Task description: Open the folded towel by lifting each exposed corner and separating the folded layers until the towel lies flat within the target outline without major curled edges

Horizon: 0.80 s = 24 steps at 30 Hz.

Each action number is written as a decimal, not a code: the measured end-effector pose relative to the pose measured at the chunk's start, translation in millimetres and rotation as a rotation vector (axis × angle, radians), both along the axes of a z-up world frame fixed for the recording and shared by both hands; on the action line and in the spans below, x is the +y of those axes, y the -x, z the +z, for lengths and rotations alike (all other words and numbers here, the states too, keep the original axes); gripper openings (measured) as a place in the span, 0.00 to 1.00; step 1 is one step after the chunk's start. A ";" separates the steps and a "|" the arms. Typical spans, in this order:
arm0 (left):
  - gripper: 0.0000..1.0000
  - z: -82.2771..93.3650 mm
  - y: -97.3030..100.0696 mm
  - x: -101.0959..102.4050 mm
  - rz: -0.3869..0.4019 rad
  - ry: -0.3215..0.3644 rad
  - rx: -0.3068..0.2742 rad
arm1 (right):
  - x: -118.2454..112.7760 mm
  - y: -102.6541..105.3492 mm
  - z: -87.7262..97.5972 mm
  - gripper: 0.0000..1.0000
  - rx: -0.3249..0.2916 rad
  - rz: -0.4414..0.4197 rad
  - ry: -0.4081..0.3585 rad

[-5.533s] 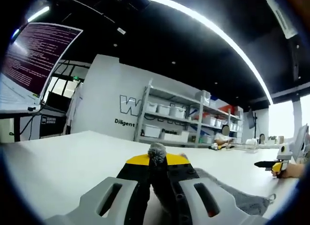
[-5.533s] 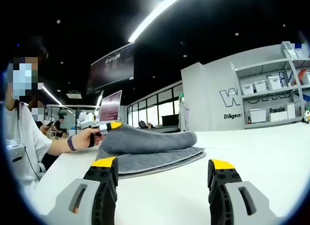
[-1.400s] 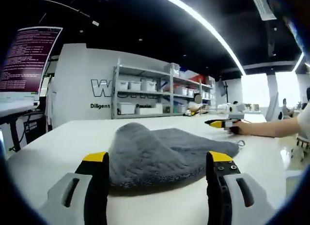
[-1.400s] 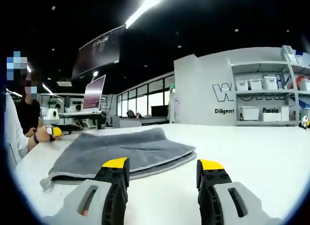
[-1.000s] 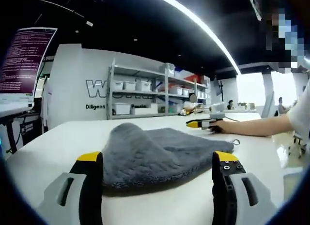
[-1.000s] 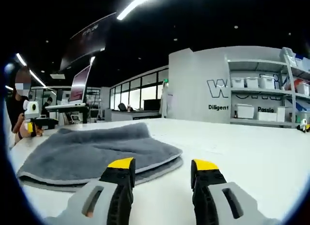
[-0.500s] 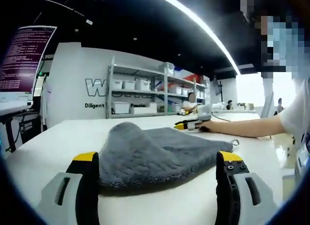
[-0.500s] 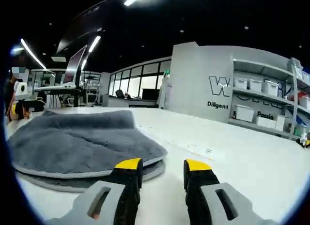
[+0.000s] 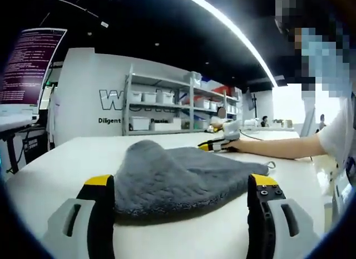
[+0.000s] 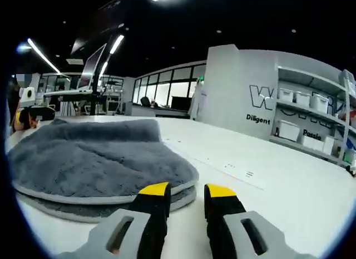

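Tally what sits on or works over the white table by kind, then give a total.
Grey towel: 1
Left hand-held gripper: 1
Right hand-held gripper: 1
White table: 1
Total: 4

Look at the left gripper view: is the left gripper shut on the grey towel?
No. The left gripper stands wide open, the grey towel lying free on the table between its jaws.

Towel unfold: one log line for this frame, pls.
towel: folded, layered edges stacked, on white table | right gripper: jaws nearly shut, empty, at near edge | left gripper: open, empty, towel beyond | step: corner not gripped
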<state>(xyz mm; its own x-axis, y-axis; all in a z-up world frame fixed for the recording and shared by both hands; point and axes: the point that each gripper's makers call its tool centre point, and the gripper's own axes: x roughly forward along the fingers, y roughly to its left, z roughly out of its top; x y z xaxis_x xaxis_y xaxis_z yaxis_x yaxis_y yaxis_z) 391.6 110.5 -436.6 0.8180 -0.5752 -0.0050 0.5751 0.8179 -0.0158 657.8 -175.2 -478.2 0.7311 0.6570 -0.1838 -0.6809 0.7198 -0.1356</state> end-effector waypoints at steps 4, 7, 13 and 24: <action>0.97 -0.3 -0.9 0.4 0.002 -0.001 0.001 | 3.2 -1.9 -1.7 0.21 0.038 -0.003 -0.026; 0.97 -0.3 -1.3 0.5 0.003 -0.002 0.001 | 2.5 -2.5 -3.8 0.21 0.073 -0.013 -0.043; 0.96 -0.8 -4.1 1.7 0.010 -0.004 0.003 | 1.3 -4.5 -5.2 0.16 0.136 -0.010 -0.068; 0.95 -0.9 -6.3 3.4 0.014 -0.007 0.002 | 5.8 2.1 -6.6 0.02 0.150 0.031 -0.062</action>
